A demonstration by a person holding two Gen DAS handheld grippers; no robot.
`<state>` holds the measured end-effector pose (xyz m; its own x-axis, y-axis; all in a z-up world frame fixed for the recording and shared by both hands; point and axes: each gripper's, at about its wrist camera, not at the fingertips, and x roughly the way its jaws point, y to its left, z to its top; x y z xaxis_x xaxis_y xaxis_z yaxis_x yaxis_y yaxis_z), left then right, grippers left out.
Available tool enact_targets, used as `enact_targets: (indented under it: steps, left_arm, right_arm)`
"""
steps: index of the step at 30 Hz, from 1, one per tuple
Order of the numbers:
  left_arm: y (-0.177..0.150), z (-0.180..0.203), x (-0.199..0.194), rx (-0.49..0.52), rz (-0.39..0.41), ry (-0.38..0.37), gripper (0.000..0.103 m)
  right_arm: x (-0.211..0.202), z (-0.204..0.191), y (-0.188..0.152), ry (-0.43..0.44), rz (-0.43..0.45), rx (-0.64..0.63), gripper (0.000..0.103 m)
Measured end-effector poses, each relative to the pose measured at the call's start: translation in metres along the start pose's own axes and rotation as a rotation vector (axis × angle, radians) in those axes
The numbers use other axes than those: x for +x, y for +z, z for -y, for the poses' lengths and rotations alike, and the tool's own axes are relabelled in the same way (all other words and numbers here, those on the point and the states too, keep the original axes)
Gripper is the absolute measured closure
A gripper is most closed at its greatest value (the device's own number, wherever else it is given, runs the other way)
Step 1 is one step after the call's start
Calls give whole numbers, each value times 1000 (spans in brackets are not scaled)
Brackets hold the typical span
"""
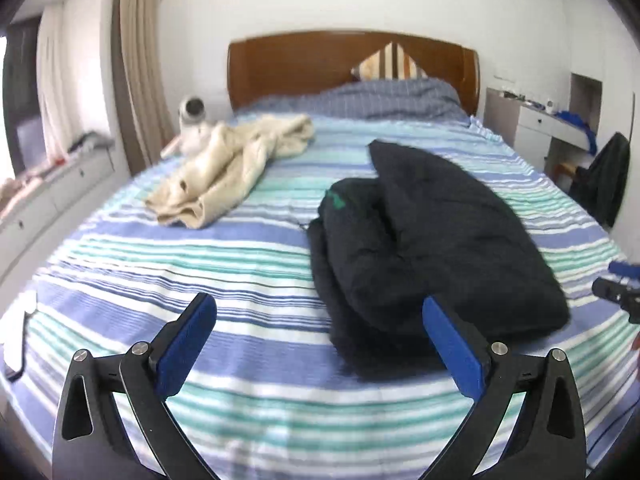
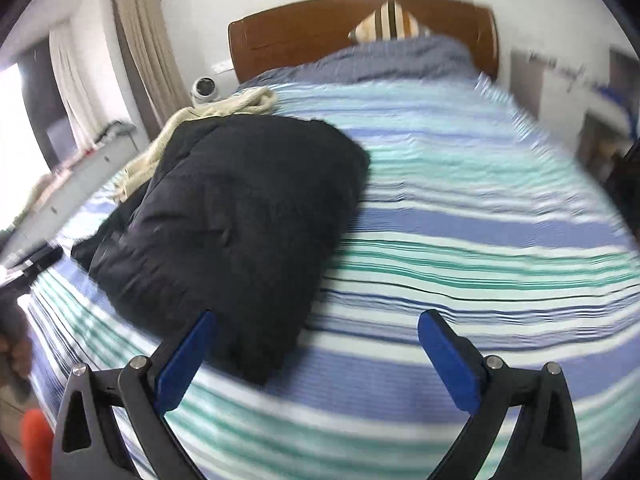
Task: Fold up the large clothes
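Note:
A black padded garment (image 1: 432, 240) lies folded in a thick bundle on the striped bed (image 1: 200, 264), right of centre. It also shows in the right wrist view (image 2: 236, 220), left of centre. My left gripper (image 1: 318, 308) is open and empty, just in front of the bundle's near edge. My right gripper (image 2: 316, 324) is open and empty, near the bundle's near right corner. A crumpled cream garment (image 1: 232, 160) lies further back on the left; part of it shows behind the black one in the right wrist view (image 2: 224, 110).
A wooden headboard (image 1: 304, 60), a striped pillow (image 1: 390, 64) and a blue duvet (image 1: 384, 98) are at the far end. A small white camera (image 1: 192, 114) stands beside the bed. A white desk (image 1: 548, 120) and chair are at the right. Drawers run along the left.

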<state>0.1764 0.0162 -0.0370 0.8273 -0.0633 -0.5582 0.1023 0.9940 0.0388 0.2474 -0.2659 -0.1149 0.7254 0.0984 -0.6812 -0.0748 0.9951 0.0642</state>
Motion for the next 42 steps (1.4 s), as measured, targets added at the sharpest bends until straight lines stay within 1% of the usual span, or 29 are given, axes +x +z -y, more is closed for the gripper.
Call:
enact_targets:
  steps: [1, 2, 4, 5, 6, 9, 11, 15, 17, 18, 21, 27, 31, 34, 36, 42]
  left_arm:
    - [-2, 6, -6, 5, -7, -2, 0]
    - [-7, 15, -13, 8, -28, 0, 0]
    - [-11, 24, -15, -4, -61, 11, 0]
    - [-15, 32, -23, -20, -64, 11, 0]
    - [-14, 38, -12, -28, -62, 9, 0]
    - [-15, 51, -24, -42, -45, 3, 0]
    - [-16, 56, -36, -50, -34, -1, 0]
    - [-18, 61, -46, -67, -27, -30, 0]
    - [-18, 65, -51, -62, -23, -9, 0]
    - [-18, 68, -55, -52, -15, 15, 0]
    - [-20, 76, -64, -31, -2, 52, 0]
    - [-21, 80, -70, -52, -32, 78, 0]
    - [-20, 80, -71, -50, -60, 77, 0]
    - [-19, 78, -73, -59, -66, 75, 0]
    - [-17, 76, -77, -68, -64, 87, 0]
    - [-16, 77, -82, -40, -71, 126, 0]
  right_arm:
    - [-11, -5, -4, -30, 19, -19, 0]
    - [-13, -8, 0, -53, 38, -35, 0]
    - [-34, -19, -3, -103, 76, -76, 0]
    - [-49, -25, -3, -129, 94, -94, 0]
    - [-56, -25, -5, -145, 105, -106, 0]
    - [-79, -27, -7, -177, 133, -140, 0]
    - [-89, -26, -11, -192, 151, -139, 0]
    - [-105, -28, -16, -178, 159, -125, 0]
    - [-109, -27, -19, -163, 159, -110, 0]
    - [-113, -27, -20, -159, 167, -103, 0]
    - [-119, -30, -24, -158, 175, -105, 0]
    - [-125, -35, -29, -160, 163, -122, 0]
    - [-128, -39, -32, -149, 149, -117, 0]
    - [-133, -40, -33, -140, 136, -107, 0]
    - [-137, -40, -33, -124, 132, -93, 0]
    - [-143, -49, -30, -97, 103, -89, 0]
